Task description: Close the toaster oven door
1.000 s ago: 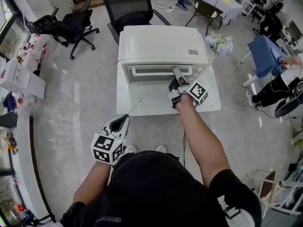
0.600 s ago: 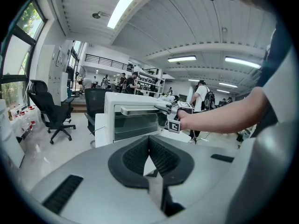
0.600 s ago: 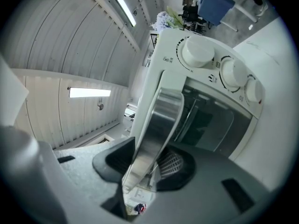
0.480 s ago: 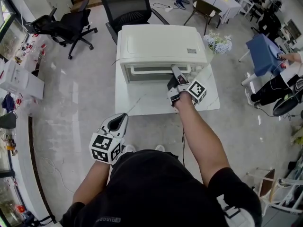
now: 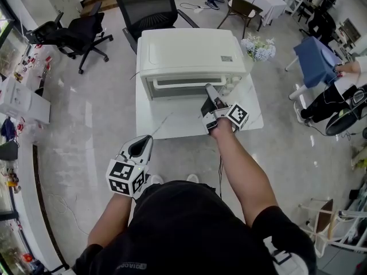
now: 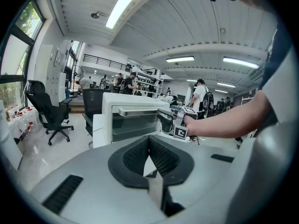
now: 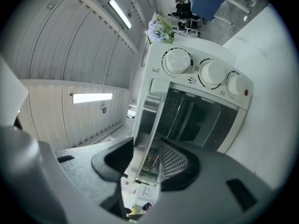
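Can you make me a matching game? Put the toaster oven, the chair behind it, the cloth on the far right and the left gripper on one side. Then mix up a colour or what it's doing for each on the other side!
Column one:
1. toaster oven
2. office chair
3. draped cloth
4. left gripper

Column two:
A. blue
B. fingers together
C. door shut
D. black

Right pairs: 1-C, 2-D, 3-A, 4-B.

No legible txt. Small label (image 5: 227, 58) on toaster oven (image 5: 189, 53) top too tiny to read; shirt print (image 5: 131, 266) upside down, blurred.
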Available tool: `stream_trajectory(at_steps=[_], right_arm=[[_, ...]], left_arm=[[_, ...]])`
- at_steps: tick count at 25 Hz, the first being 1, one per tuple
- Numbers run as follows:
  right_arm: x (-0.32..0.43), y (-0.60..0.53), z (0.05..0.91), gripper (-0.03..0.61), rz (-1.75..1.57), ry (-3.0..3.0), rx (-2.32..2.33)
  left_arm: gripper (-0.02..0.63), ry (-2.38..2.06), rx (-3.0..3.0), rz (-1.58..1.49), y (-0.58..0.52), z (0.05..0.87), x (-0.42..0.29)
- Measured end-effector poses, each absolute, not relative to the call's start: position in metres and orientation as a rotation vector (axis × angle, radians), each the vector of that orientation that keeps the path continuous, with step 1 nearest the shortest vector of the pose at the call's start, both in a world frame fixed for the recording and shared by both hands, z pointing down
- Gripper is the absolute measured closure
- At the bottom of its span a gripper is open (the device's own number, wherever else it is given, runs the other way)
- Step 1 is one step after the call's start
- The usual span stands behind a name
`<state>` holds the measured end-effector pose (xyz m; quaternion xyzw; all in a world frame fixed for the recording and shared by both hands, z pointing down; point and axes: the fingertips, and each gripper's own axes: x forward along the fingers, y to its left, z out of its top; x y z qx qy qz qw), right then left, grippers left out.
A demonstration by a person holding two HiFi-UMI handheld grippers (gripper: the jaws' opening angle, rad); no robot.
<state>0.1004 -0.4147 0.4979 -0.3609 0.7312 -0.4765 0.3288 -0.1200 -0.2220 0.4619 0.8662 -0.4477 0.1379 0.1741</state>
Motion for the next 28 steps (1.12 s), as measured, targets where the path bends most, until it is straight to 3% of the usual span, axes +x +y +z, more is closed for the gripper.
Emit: stream_trajectory(at_steps=[9,15,28], right_arm=[[0.093,-0.360,0.485,0.435,-1.142,2.128,-1.035],[0.082,-0.318,0.462,0.575,-0.948,2.379,-1.149],[0.052,-0.245,0.441,0.577,-0.482,2.871,-1.388]], left_arm=[[0.611,-1.225,2.497,0.392,-0.222,0.459,-0.102],[0.611,-1.184,2.532,0.382,-0.218,0.455,-0.086],[0.611,-1.210,2.582,0.333,-0.225,0.437,-0.076]])
